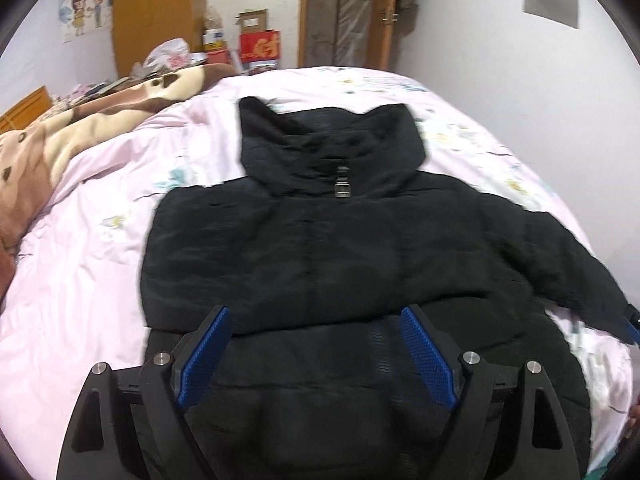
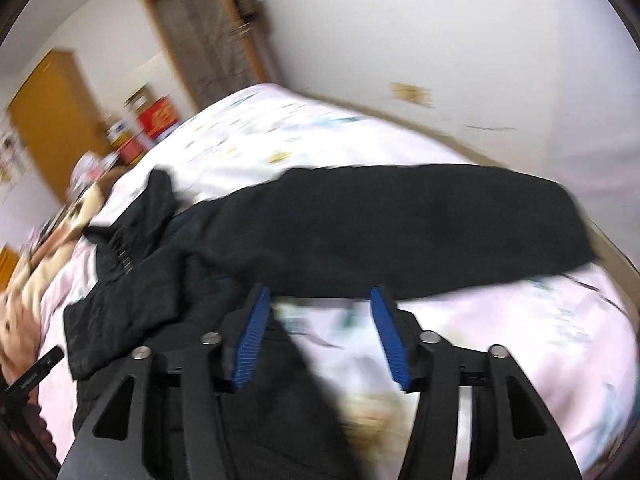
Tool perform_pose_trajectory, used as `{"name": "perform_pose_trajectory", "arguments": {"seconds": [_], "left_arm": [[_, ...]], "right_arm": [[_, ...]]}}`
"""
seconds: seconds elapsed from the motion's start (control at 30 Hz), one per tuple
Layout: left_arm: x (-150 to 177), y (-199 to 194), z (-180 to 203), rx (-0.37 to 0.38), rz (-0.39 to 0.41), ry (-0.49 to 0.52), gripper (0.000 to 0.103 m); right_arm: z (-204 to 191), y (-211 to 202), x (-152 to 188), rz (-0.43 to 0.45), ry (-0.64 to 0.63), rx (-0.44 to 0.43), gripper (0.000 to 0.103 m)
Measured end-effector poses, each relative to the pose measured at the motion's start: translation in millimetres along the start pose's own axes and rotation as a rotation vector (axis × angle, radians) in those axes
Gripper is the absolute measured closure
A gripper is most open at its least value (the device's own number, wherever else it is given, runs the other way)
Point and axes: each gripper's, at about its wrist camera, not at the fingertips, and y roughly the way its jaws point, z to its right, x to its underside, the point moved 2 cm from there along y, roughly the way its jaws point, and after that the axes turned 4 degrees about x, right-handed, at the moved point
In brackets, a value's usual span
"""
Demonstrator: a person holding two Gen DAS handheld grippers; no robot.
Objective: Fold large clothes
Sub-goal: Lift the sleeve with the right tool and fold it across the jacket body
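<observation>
A black padded jacket (image 1: 320, 248) lies front up on the bed, collar at the far end. One sleeve is folded across its chest. The other sleeve (image 2: 420, 228) stretches out over the pink sheet toward the bed's right edge. My left gripper (image 1: 316, 320) is open and empty, hovering over the jacket's lower body. My right gripper (image 2: 320, 300) is open and empty, just short of the outstretched sleeve, above the sheet beside the jacket's side. The right wrist view is blurred by motion.
The bed is covered by a pink flowered sheet (image 1: 100, 208). A brown and cream blanket (image 1: 72, 128) is bunched at the left. Boxes and bags (image 1: 256, 40) stand beyond the bed by a wooden door (image 1: 344, 12). A white wall (image 2: 460, 40) runs close along the right side.
</observation>
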Motion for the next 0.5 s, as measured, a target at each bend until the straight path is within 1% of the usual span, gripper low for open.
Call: {"name": "perform_pose_trajectory", "arguments": {"seconds": [0.03,0.13,0.27,0.3,0.4,0.5], "left_arm": [[1.6,-1.2,8.7,0.018,0.001,0.012,0.017],[3.1,-0.6,36.5,0.037,-0.004,0.055,0.017],[4.2,0.7,60.5,0.071,0.0,0.059,0.017],[4.7,1.3,66.2,0.077,-0.003,0.057,0.017],[7.8,8.1,81.4,0.102,-0.026,0.053,0.017],[9.0,16.9,95.1,0.118,-0.043,0.065,0.017]], "right_arm": [[15.9,-1.7,-0.9,0.002,0.022,0.011,0.039],[54.7,-1.5,-3.4,-0.008,0.097,0.021,0.039],[101.7,3.0,-9.0,0.0,0.186,0.08,0.038],[111.1,4.2,-10.6,0.012,0.194,0.085,0.038],[136.1,10.6,-9.3,0.006,0.239,0.118,0.038],[152.4,20.0,-10.4,-0.009,0.283,0.109,0.038]]}}
